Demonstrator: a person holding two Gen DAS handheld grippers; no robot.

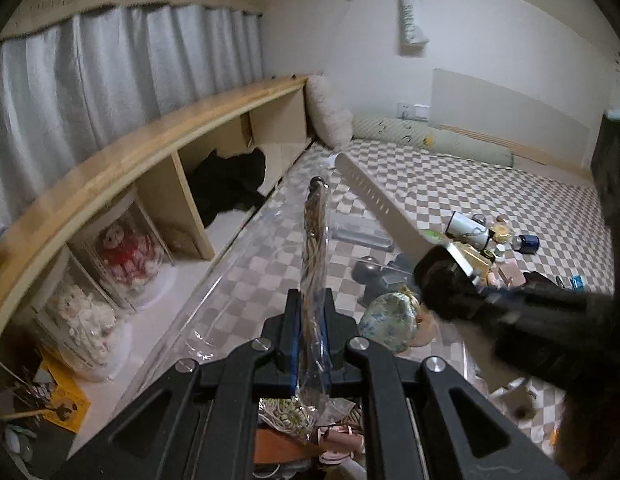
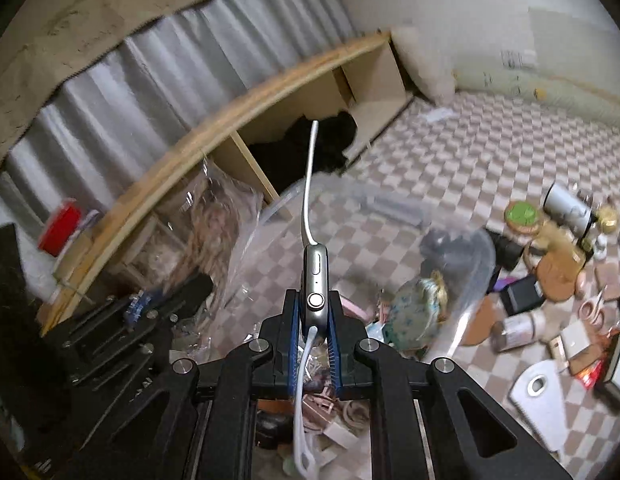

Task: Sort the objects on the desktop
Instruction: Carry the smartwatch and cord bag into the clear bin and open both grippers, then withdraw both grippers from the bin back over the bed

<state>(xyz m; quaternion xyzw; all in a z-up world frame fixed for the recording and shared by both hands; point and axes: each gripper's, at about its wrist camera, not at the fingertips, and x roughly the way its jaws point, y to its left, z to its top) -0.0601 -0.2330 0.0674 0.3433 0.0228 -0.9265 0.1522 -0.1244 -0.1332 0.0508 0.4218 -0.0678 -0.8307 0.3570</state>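
Note:
My left gripper (image 1: 310,296) is shut on a clear plastic bag (image 1: 314,240) with brownish contents, held upright above a clear plastic bin (image 1: 229,264). In the right wrist view that bag (image 2: 217,228) hangs at the left beside the left gripper (image 2: 149,308). My right gripper (image 2: 316,300) is shut on a silver smartwatch (image 2: 316,276), whose white strap (image 2: 308,184) sticks up and forward. The left wrist view shows the strap (image 1: 374,196) reaching in from the right gripper (image 1: 450,268). Small trinkets lie in the bin (image 2: 470,300) under both grippers.
A wooden shelf (image 1: 121,160) runs along the left with cased dolls (image 1: 125,256) and a black cloth (image 1: 229,184). On the checkered bedding (image 2: 450,152) lie a white cylinder (image 2: 566,204), a green lid (image 2: 522,214), pink scissors (image 2: 590,308) and several small boxes.

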